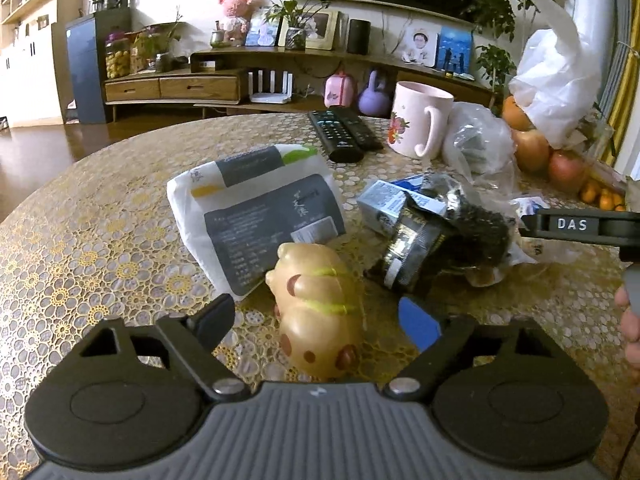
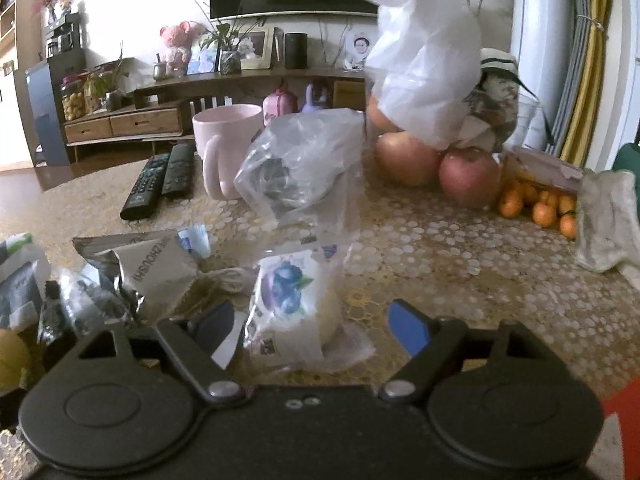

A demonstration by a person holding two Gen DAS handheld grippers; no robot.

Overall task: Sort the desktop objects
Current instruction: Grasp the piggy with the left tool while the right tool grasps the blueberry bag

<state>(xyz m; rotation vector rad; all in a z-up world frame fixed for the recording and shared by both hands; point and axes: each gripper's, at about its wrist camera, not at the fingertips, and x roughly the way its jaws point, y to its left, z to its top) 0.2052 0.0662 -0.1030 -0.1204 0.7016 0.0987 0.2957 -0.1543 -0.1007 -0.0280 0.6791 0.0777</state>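
Both grippers (image 1: 316,320) (image 2: 310,320) wide, unclamped; pig toy (image 1: 320,312) lengthwise between L jaws, snout away.

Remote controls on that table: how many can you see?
2. One remote control lies left of the pink mug; the second remote control lies alongside it, between it and the mug. Others could be hidden under the bags and packets.
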